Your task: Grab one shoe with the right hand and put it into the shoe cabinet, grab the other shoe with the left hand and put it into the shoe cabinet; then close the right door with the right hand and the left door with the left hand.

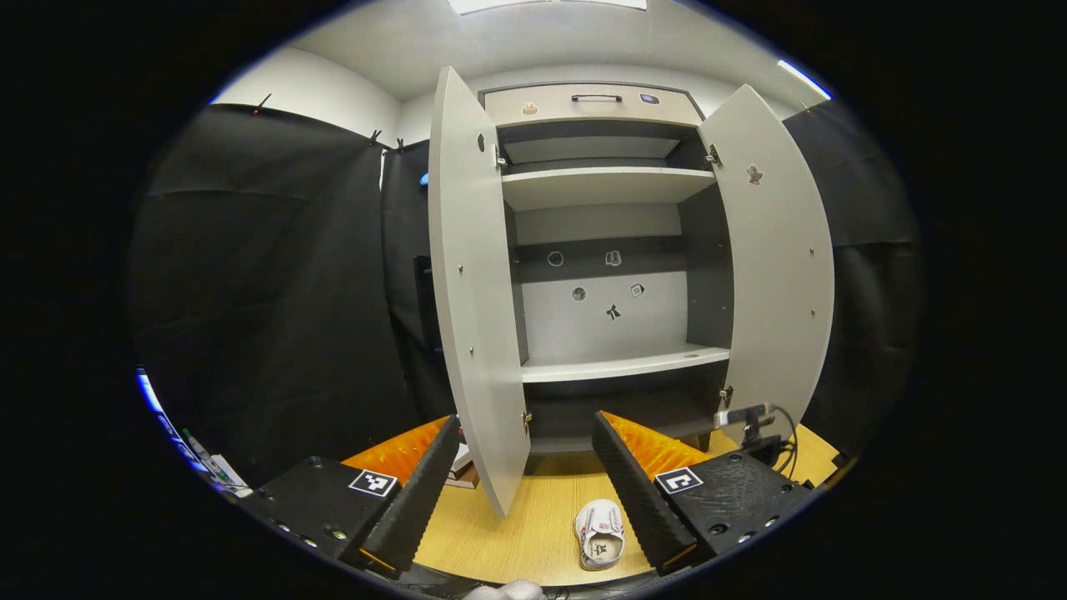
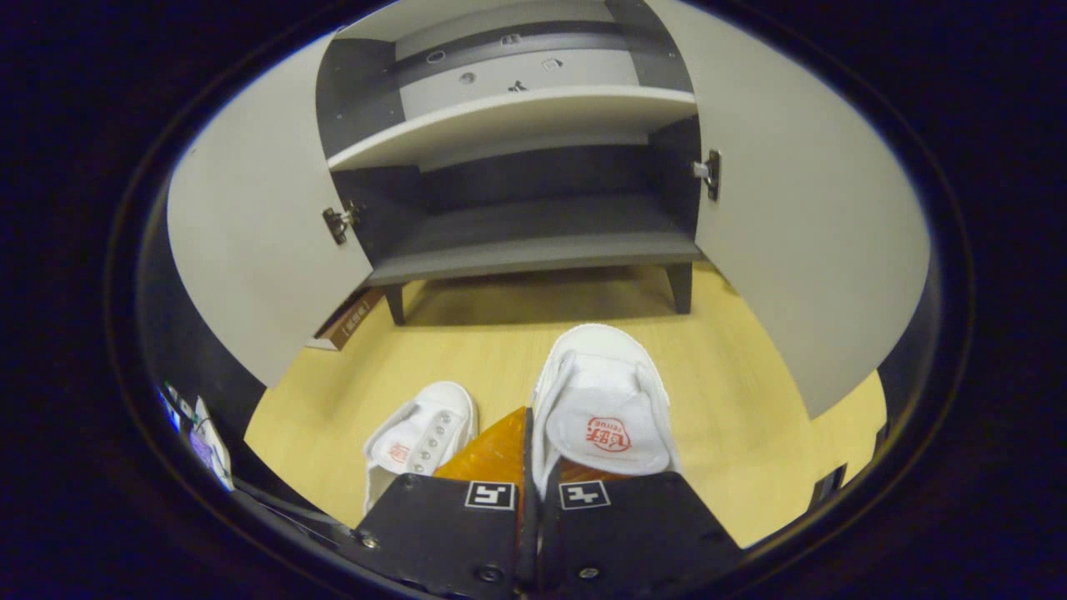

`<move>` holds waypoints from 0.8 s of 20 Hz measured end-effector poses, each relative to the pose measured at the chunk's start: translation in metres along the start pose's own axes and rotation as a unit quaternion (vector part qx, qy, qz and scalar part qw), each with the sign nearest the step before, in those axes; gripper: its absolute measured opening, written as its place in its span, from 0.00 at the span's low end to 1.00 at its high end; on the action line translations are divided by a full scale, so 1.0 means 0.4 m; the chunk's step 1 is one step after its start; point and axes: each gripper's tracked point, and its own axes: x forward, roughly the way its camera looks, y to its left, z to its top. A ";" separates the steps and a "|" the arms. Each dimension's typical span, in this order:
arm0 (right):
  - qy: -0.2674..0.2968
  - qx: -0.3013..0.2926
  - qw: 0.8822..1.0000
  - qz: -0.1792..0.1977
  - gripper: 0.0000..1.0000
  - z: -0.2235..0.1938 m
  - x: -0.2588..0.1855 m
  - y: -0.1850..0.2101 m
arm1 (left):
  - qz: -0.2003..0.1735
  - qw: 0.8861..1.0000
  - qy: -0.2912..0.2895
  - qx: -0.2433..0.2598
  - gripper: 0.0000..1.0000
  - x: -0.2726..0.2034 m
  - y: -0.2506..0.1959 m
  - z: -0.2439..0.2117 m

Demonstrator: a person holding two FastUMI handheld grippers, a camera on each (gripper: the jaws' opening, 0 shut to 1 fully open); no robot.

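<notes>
Shoes number two, both white canvas slip-ons on the wooden floor before the grey shoe cabinet. Right claw is clamped on the nearer shoe's side wall for carrying; the other shoe lies beside. Left claw waits, gaping. Farther off, two doors stand open.

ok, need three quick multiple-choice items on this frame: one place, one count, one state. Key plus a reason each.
1. Where is the unheld shoe?
A. on the floor
B. on the middle shelf
C. on the top shelf

2. How many shoes are there?
A. one
B. two
C. three

3. How do the cabinet doors stand?
A. both shut
B. one shut
C. both open

Key:
1 A, it lies on the wood floor before the cabinet.
2 B, one lies free, the other shoe is in the right claw.
3 C, left door and right door both swing outward.
</notes>
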 end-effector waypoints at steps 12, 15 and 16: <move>-0.165 -0.070 0.983 0.027 0.06 0.651 -0.151 0.089 | 0.048 0.998 0.001 -0.039 0.96 -0.040 0.037 -0.032; -0.180 -0.077 0.981 0.009 0.06 0.781 -0.099 0.078 | 0.061 0.997 0.004 -0.044 0.96 -0.041 0.040 -0.036; -0.184 -0.075 0.980 0.005 0.06 0.821 -0.075 0.078 | 0.067 0.997 0.002 -0.046 0.96 -0.045 0.042 -0.032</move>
